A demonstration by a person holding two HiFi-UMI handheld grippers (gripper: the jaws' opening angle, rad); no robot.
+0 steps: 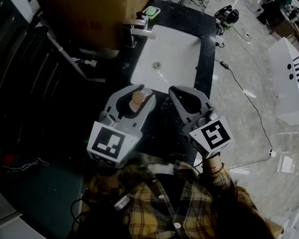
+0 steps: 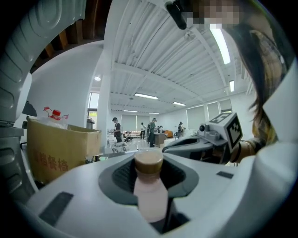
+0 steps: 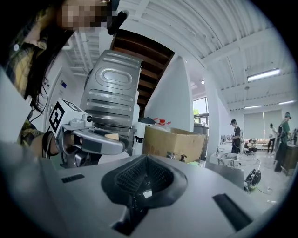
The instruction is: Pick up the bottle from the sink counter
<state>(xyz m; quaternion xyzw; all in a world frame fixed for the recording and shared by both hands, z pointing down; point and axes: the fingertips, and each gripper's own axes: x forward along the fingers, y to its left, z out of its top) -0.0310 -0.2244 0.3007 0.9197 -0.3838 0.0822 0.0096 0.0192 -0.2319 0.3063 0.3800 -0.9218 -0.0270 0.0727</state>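
A small bottle (image 1: 137,99) with a pale pink body and a tan cap stands upright between the jaws of my left gripper (image 1: 138,89), which is shut on its body. It hangs above the front edge of the dark sink counter (image 1: 205,39). In the left gripper view the bottle (image 2: 150,188) fills the middle, cap up, gripped at both sides. My right gripper (image 1: 181,90) is just to the right of it at about the same height. Its jaws meet with nothing between them, as the right gripper view (image 3: 146,161) also shows.
A white sink basin (image 1: 168,57) with a faucet (image 1: 137,33) is set in the counter beyond the grippers. A cardboard box (image 1: 100,12) and a green pad (image 1: 152,11) sit at the back. On the floor to the right are cables (image 1: 239,83), shoes (image 1: 227,16) and a white cabinet (image 1: 290,79).
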